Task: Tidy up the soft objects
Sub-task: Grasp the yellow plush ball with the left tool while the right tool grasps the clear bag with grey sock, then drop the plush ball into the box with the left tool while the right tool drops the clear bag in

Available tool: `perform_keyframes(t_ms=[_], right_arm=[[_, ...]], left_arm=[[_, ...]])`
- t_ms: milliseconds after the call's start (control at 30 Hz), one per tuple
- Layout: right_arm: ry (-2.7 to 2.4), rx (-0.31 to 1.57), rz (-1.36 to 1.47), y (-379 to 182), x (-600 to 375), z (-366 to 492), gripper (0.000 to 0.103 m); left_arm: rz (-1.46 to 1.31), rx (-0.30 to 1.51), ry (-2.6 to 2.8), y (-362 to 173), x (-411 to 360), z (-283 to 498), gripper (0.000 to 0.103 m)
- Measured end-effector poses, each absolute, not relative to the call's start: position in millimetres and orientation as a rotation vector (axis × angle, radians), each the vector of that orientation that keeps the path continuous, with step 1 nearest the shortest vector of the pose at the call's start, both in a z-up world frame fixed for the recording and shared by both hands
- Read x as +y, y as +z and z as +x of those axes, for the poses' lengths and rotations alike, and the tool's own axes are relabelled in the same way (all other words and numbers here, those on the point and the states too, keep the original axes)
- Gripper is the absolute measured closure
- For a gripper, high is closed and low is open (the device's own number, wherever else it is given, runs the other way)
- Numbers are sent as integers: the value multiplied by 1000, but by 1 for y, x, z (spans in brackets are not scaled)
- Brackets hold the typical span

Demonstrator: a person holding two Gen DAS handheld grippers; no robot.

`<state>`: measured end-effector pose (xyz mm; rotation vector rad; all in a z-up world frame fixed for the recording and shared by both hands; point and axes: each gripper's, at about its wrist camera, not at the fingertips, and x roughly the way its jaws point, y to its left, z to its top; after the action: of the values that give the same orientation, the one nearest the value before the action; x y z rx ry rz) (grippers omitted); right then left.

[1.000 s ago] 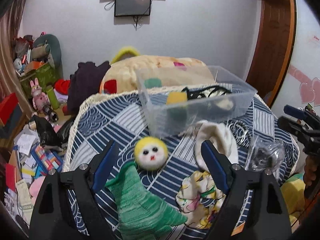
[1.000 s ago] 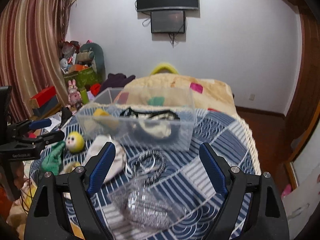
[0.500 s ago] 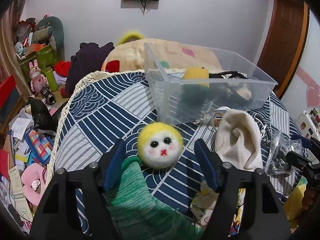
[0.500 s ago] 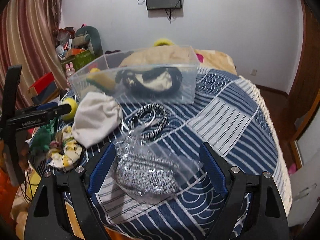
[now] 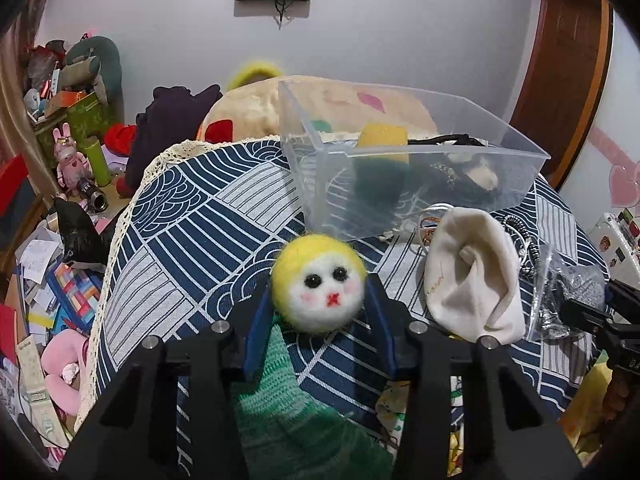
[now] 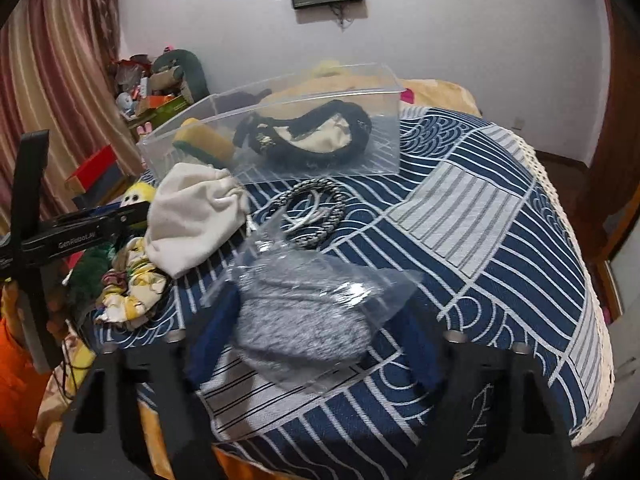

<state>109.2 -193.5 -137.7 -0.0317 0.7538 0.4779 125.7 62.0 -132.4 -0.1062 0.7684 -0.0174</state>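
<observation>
Two grippers engaged: left gripper pads flank, apparently touching, the felt ball near the table's left edge, clear bin straight ahead; right gripper straddles the bagged grey knit, grip unconfirmed.

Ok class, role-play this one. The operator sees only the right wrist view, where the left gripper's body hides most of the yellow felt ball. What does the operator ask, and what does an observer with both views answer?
Operator: Is the felt ball between the left jaws? I can only see a yellow edge.
Observer: Yes. In the left wrist view the left gripper has a blue pad against each side of the felt ball, which rests on the bedspread.
Operator: Is anything else caught in there?
Observer: A green knitted piece lies under the jaws, with its tip reaching the ball's lower left. Neither pad looks closed on it.
</observation>
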Motion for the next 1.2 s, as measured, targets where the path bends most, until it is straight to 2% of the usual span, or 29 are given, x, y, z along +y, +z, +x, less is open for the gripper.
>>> perform_keyframes(t_ms=[167, 267, 833, 1200], right_arm=[[503, 719, -82, -134, -191, 99, 65], [517, 719, -73, -129, -193, 98, 69], [478, 580, -13, -80, -209, 108, 72], [491, 481, 10, -51, -196, 138, 72]], left_arm=[[-89, 747, -21, -124, 58, 119, 58], [-78, 726, -23, -117, 54, 115, 58], [-53, 584, -66, -68, 37, 99, 58], [-66, 523, -58, -45, 33, 125, 58]])
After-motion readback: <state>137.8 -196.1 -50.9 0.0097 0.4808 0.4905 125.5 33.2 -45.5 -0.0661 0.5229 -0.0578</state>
